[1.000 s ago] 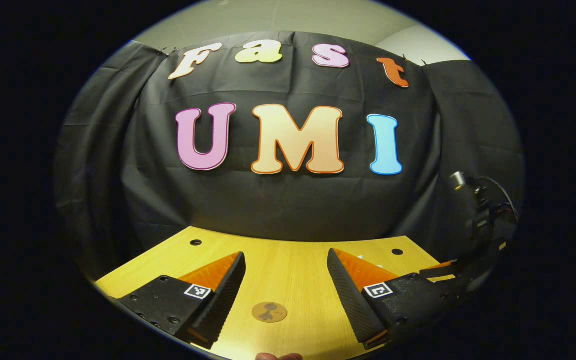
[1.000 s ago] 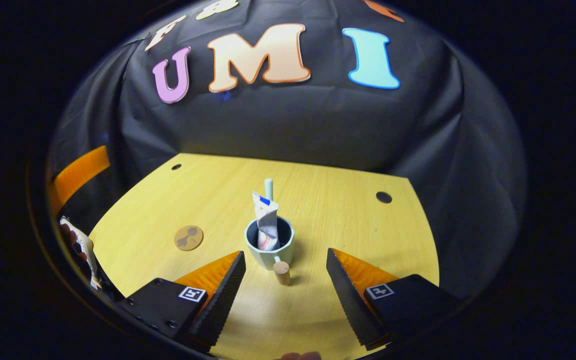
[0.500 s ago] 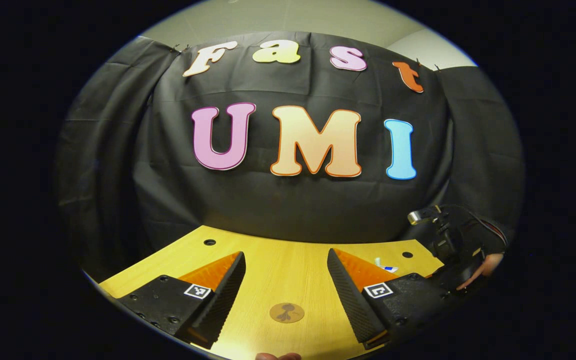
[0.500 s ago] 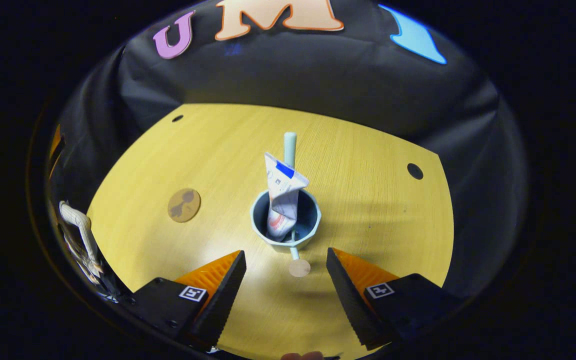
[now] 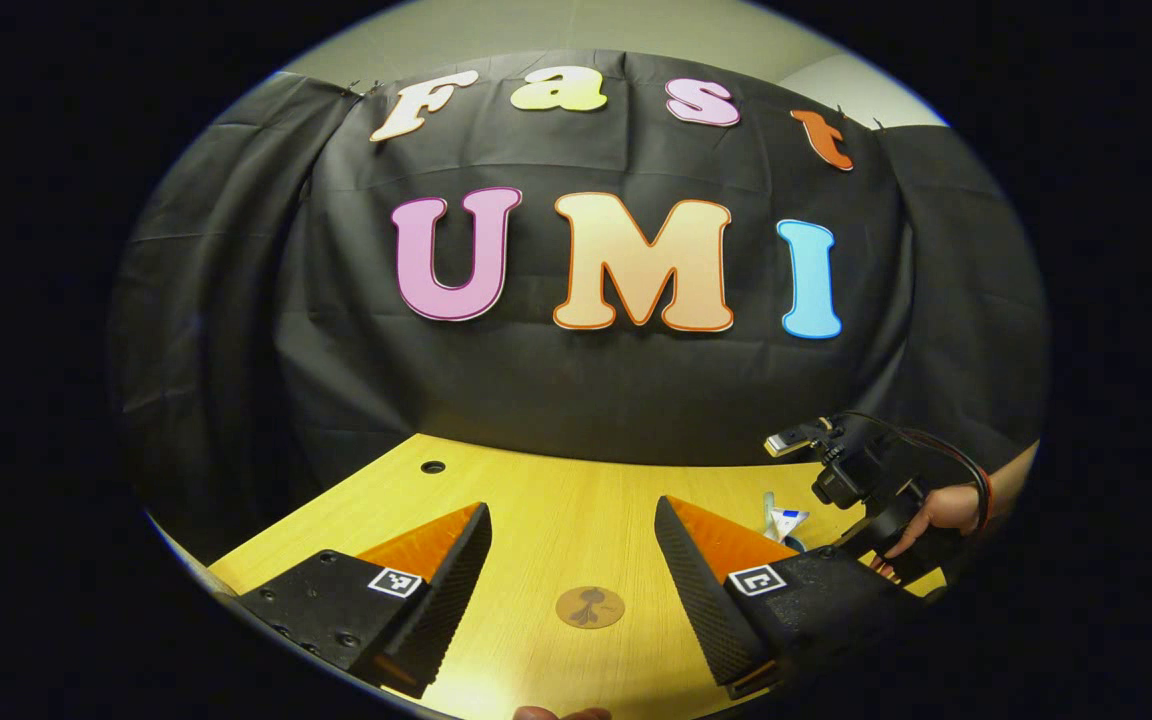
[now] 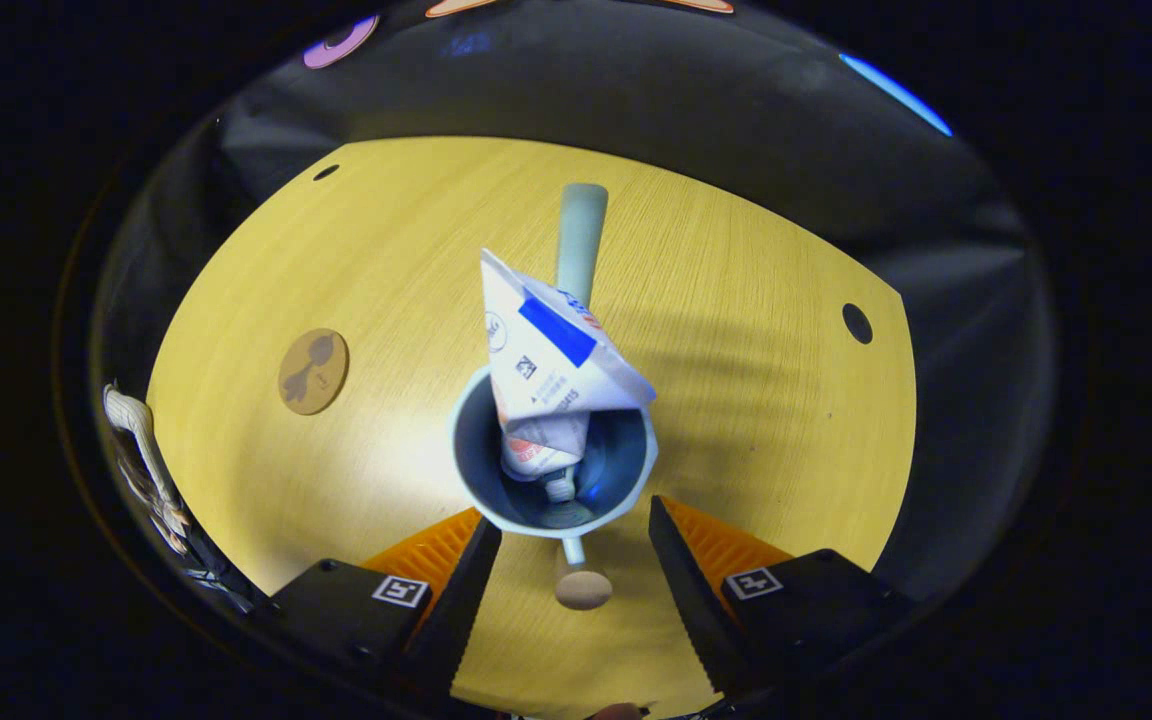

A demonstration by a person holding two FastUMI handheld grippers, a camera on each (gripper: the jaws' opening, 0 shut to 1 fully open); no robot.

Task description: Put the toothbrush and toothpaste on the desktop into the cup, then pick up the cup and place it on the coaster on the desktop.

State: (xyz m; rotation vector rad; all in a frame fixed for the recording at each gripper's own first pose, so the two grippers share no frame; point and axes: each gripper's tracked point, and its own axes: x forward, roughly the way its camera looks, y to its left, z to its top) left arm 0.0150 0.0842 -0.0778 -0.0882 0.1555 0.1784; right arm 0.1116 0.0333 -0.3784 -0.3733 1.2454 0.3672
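The pale green ceramic cup [image 6: 551, 470] stands upright at the centre of the right gripper view on the yellow wooden desktop [image 6: 756, 420], its short handle ending in a round wooden knob [image 6: 582, 589] that points toward the bottom of the frame. Inside it are 2 things: 1 crumpled white toothpaste tube [image 6: 551, 385] with a blue stripe, cap end down and flat end up, and 1 pale green toothbrush [image 6: 579, 240] behind it, its long axis running toward the top of the frame. The right gripper [image 6: 573, 560] has its 2 fingers spread apart, one on each side of the handle — neither touches it. 1 round brown coaster [image 6: 313, 371] lies flat at the left of the frame, well apart from the cup, with bare desktop between.

In the left gripper view the left gripper [image 5: 573, 550] is also spread wide above the coaster [image 5: 590, 606] — holding nothing. At the right of that frame a hand [image 5: 936, 510] holds the other gripper.
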